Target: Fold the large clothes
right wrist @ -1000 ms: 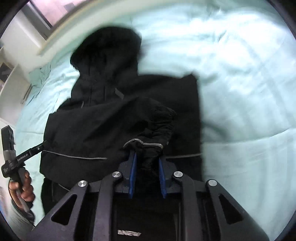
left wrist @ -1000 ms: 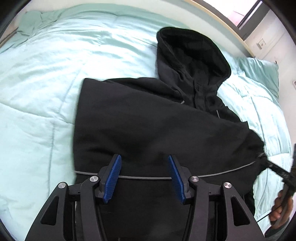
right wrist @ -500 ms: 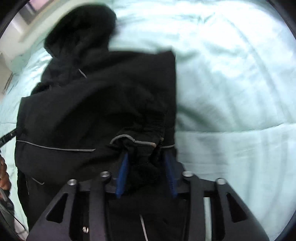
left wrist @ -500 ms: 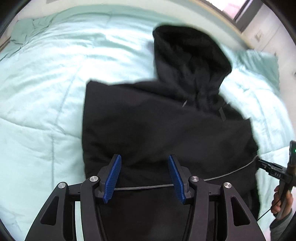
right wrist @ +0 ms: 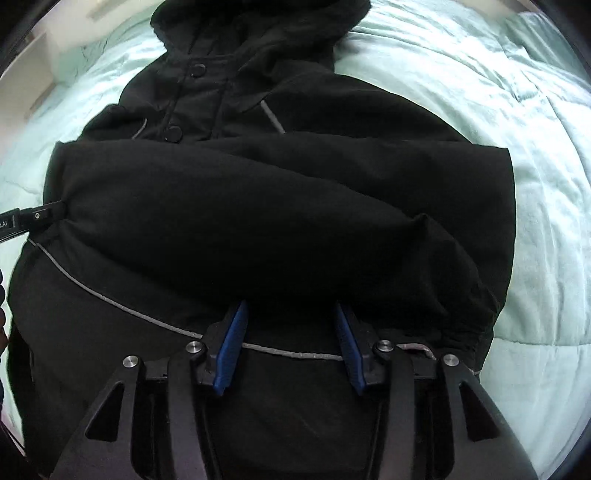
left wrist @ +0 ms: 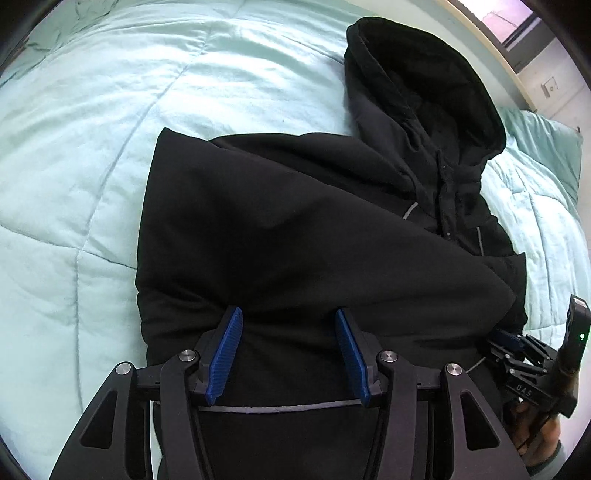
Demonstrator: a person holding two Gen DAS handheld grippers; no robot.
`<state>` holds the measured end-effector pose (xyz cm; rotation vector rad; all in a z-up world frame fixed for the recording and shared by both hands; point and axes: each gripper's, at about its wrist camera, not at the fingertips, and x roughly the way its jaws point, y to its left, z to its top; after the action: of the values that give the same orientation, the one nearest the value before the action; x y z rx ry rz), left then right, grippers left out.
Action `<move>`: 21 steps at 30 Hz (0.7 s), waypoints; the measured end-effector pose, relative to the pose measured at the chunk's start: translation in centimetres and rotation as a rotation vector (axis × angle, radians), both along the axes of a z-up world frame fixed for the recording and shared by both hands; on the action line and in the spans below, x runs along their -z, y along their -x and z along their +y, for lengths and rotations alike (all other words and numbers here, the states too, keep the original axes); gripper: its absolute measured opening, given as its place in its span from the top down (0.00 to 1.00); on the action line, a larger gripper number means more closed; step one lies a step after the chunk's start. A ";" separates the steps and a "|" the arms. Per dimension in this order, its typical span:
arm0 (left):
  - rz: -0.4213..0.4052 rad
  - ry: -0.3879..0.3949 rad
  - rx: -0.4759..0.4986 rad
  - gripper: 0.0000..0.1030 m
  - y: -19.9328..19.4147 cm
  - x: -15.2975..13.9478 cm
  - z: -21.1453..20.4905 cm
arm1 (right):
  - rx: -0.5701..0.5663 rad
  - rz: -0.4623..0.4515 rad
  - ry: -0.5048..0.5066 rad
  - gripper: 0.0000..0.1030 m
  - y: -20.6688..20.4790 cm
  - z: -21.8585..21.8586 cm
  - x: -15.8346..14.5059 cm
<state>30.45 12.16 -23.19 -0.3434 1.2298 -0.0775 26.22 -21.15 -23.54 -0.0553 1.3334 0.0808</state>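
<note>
A black hooded jacket (left wrist: 295, 229) lies on a pale green quilted bed (left wrist: 92, 129), hood (left wrist: 424, 85) towards the far end. Both sleeves are folded across its front; the jacket also fills the right wrist view (right wrist: 280, 206). My left gripper (left wrist: 288, 350) is open, its blue pads (left wrist: 225, 350) low over the jacket's lower part near a grey reflective stripe (left wrist: 280, 408). My right gripper (right wrist: 288, 347) is open and empty, just above the folded sleeve's edge. It also shows at the lower right in the left wrist view (left wrist: 517, 350).
A pale green pillow (left wrist: 546, 147) lies at the bed's far right. A window frame (left wrist: 509, 33) and wall stand behind it. The quilt spreads wide to the left of the jacket (left wrist: 55, 240) and to its right (right wrist: 546, 221).
My right gripper has opened and let go of the sleeve cuff, which now lies across the jacket. Both grippers have moved closer and lower over the jacket.
</note>
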 end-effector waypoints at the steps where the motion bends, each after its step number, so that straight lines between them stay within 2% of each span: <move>1: -0.010 -0.001 0.003 0.48 0.3 -0.6 0.0 | 0.004 0.007 -0.001 0.53 0.2 -0.2 -0.7; 3: -0.046 0.011 0.015 0.48 1.3 -2.2 0.0 | 0.000 -0.009 -0.025 0.53 0.9 -0.4 -2.7; 5: -0.094 0.066 0.056 0.47 3.2 -4.2 -0.2 | -0.013 -0.051 -0.078 0.52 2.4 -0.5 -5.3; 7: -0.132 0.101 0.096 0.47 4.8 -5.4 -0.6 | -0.022 -0.083 -0.048 0.52 3.9 -0.7 -6.6; 8: -0.131 0.098 0.110 0.47 5.7 -5.3 -0.9 | -0.020 -0.085 -0.026 0.52 4.6 -0.9 -6.5; 10: -0.080 0.067 0.114 0.47 6.2 -3.6 -1.3 | 0.012 -0.029 0.051 0.52 5.7 -2.6 -4.3; 12: -0.004 0.049 0.098 0.48 5.9 -0.5 -1.4 | 0.047 0.045 -0.001 0.53 5.6 -3.5 -1.2; 14: 0.001 0.031 0.096 0.48 5.6 -0.3 -1.8 | 0.050 0.055 -0.007 0.53 5.2 -3.6 -0.7; 16: -0.018 0.014 0.136 0.48 5.4 -2.2 -2.3 | 0.033 0.052 -0.010 0.53 5.0 -3.5 -2.3; 17: -0.054 0.026 0.170 0.48 5.5 -3.8 -2.5 | 0.030 0.044 -0.023 0.53 4.9 -3.5 -3.1; 19: -0.141 0.044 0.208 0.47 4.9 -7.1 -2.6 | 0.013 -0.018 -0.061 0.52 4.4 -4.0 -6.6; 21: -0.203 0.018 0.215 0.47 3.1 -9.6 -2.3 | 0.004 -0.086 -0.058 0.51 2.2 -4.1 -9.1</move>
<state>27.30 9.84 -13.57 -0.2121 1.0616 -0.3020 24.07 -25.26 -14.42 -0.0071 1.2442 0.1129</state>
